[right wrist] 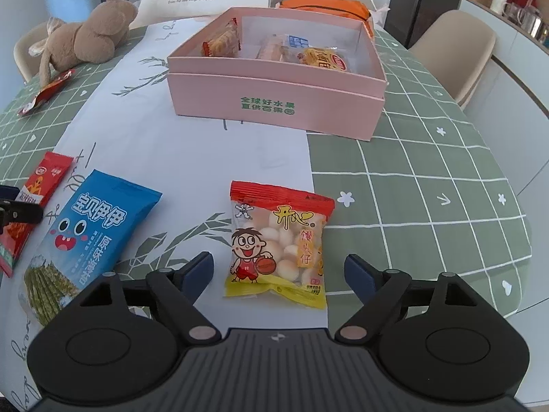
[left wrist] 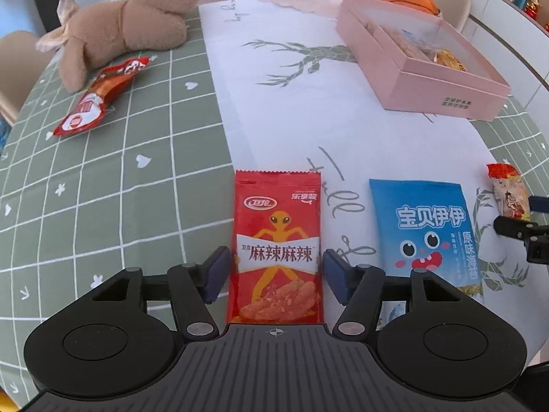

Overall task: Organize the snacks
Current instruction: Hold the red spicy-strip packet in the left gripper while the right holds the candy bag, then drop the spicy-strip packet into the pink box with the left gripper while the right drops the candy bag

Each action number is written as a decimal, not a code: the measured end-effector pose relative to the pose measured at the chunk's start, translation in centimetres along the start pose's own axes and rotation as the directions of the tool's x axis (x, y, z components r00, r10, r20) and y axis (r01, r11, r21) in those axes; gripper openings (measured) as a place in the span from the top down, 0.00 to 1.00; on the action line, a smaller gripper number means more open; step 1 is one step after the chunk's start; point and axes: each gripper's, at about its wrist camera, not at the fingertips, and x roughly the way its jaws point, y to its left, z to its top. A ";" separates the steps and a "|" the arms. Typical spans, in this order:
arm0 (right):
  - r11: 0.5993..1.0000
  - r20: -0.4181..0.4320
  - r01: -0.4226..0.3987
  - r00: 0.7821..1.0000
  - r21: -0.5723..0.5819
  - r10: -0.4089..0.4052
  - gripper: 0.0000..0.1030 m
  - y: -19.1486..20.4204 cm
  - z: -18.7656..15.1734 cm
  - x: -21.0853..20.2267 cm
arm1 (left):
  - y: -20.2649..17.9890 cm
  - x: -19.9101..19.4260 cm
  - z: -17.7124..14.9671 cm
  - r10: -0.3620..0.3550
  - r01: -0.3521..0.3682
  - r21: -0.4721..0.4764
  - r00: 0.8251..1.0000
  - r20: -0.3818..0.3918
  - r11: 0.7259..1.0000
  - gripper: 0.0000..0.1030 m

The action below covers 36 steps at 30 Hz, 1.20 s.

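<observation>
A red spicy-snack packet [left wrist: 278,240] lies flat on the white table runner. My left gripper [left wrist: 277,273] straddles it, its blue pads [left wrist: 218,273] standing just off the packet's two edges without squeezing it. In the right wrist view a clear packet of small round buns [right wrist: 278,240] lies between the wide-apart fingers of my right gripper [right wrist: 279,271], with a gap on each side. A blue seaweed packet [left wrist: 429,233] [right wrist: 92,226] lies between the two. The open pink box [right wrist: 274,99] [left wrist: 446,96] holds several snacks at the back.
Another red packet [left wrist: 99,99] [right wrist: 44,92] lies at the far left beside a brown plush toy [left wrist: 123,31] [right wrist: 85,37]. An orange bag [right wrist: 326,5] sits behind the box. Chairs [right wrist: 456,44] stand around the table, whose edge curves close on the right.
</observation>
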 end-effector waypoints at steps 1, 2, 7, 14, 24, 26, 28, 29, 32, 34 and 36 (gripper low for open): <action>1.000 -0.004 -0.023 1.000 0.015 0.023 0.18 -0.2 -0.1 0.0 | -0.1 0.1 0.0 -0.006 0.006 0.001 1.000 0.000 1.000 0.34; 0.999 -0.004 -0.031 1.000 0.015 0.031 0.15 -0.1 -0.2 0.0 | -0.3 0.1 0.1 -0.010 0.010 0.007 1.000 0.002 1.000 0.33; 0.999 -0.005 -0.032 0.999 0.008 0.032 0.14 0.1 0.1 0.3 | -0.8 0.3 0.1 -0.009 0.009 -0.001 1.000 -0.002 1.000 0.32; 0.999 -0.012 -0.047 0.999 -0.025 0.046 0.51 -0.3 1.7 -1.3 | -0.5 -1.2 -1.3 -0.049 0.049 -0.012 0.999 -0.019 0.999 0.50; 1.000 0.032 -0.011 0.999 -0.025 0.012 0.51 -2.5 2.7 -3.5 | -1.8 -4.3 0.7 -0.092 0.093 -0.015 0.994 0.058 0.996 0.52; 1.000 0.062 -0.012 0.998 0.000 0.012 0.51 -3.2 3.4 -4.3 | -1.7 -5.9 2.3 -0.149 0.154 -0.040 0.983 0.111 0.987 0.52; 0.999 0.108 -0.027 0.994 0.021 0.025 0.51 -4.0 4.8 -5.5 | -1.8 -7.9 4.8 -0.214 0.226 -0.042 0.958 0.188 0.973 0.52; 0.999 0.144 -0.035 0.989 0.017 0.032 0.51 -4.2 5.8 -6.3 | -2.1 -9.1 6.6 -0.241 0.254 -0.028 0.941 0.237 0.967 0.52; 0.999 0.274 -0.040 0.961 -0.024 0.045 0.51 -4.3 10.0 -9.0 | -4.2 -11.8 12.9 -0.296 0.295 0.057 0.894 0.337 0.954 0.51; 0.998 0.333 -0.053 0.941 -0.036 0.062 0.51 -4.5 13.0 -10.0 | -5.7 -12.0 16.7 -0.337 0.330 0.085 0.865 0.371 0.940 0.46; 0.997 0.369 -0.068 0.926 -0.043 0.079 0.48 -4.8 16.1 -10.1 | -7.4 -10.1 20.7 -0.388 0.376 0.102 0.859 0.335 0.921 0.43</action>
